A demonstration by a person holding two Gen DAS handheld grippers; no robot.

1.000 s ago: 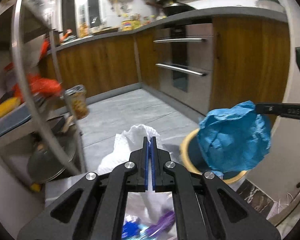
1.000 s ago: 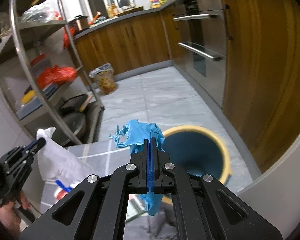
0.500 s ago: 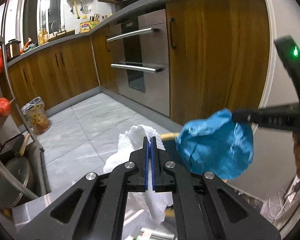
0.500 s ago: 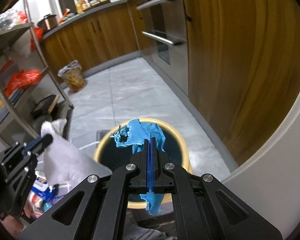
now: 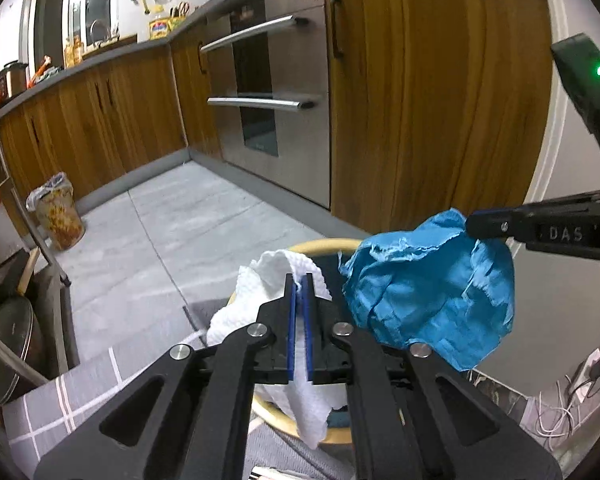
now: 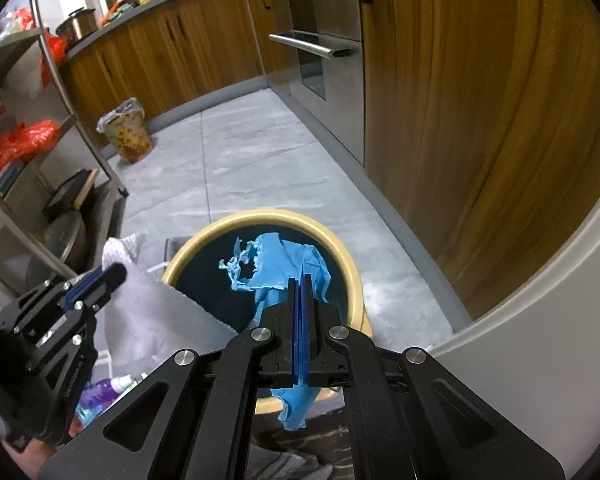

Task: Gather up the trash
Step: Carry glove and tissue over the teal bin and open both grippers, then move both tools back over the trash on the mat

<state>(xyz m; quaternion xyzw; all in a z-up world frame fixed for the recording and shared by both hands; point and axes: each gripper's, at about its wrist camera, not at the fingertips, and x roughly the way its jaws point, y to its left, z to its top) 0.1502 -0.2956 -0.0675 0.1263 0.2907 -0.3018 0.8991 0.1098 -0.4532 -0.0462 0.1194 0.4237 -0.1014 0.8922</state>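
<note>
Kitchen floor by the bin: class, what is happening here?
A person holds two tongs over the yellow-rimmed bin. The left tongs are shut on a white paper towel. The right tongs are shut on a crumpled blue cloth. Both pieces hang above the bin's opening, not yet dropped.

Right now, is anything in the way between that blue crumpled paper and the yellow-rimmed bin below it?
Nothing visible is. The right gripper holds the blue paper above the bin, whose dark mouth lies open beneath. The white paper towel in the left gripper hangs at the bin's near-left side, beside the blue paper, not under it.
</note>
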